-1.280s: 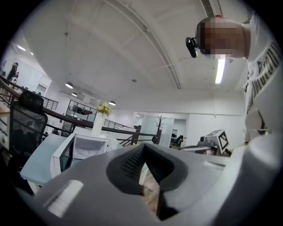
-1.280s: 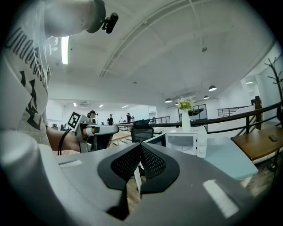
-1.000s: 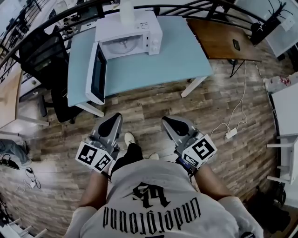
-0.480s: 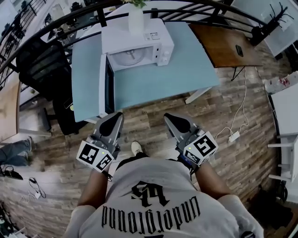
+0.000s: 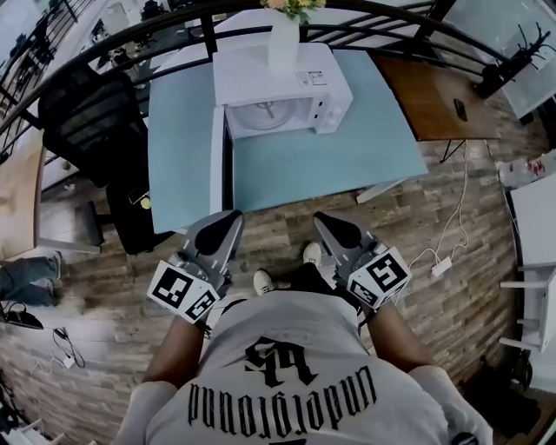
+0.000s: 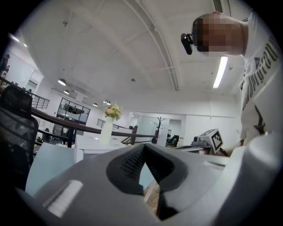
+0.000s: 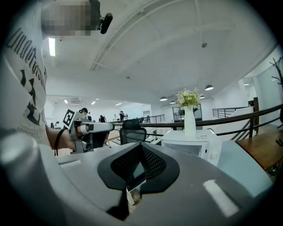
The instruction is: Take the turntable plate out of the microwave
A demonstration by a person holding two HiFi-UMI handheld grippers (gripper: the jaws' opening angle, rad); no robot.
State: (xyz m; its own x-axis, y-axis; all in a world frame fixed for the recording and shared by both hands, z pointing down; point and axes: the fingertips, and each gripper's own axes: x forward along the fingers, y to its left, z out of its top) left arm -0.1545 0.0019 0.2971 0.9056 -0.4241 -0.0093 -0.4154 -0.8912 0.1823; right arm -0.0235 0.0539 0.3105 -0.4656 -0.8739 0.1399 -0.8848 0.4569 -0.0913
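Note:
A white microwave (image 5: 280, 91) stands at the back of a pale blue table (image 5: 347, 148), its door (image 5: 218, 161) swung wide to the left. Inside the cavity the round glass turntable plate (image 5: 266, 114) lies flat. My left gripper (image 5: 228, 220) and right gripper (image 5: 323, 220) hover side by side over the wooden floor, just short of the table's front edge, both shut and empty. The right gripper view shows the microwave (image 7: 194, 143) ahead on the right. In the left gripper view the shut left gripper (image 6: 146, 152) hides most of the table.
A white vase with flowers (image 5: 285, 35) stands on top of the microwave. A black office chair (image 5: 91, 113) sits left of the table, and a brown wooden table (image 5: 443, 91) adjoins on the right. A dark railing (image 5: 156, 26) runs behind. A cable and power strip (image 5: 441, 263) lie on the floor at right.
The person has walked toward the table; microwave and table now sit closer and lower in the head view. Both grippers have moved forward with the body, still shut.

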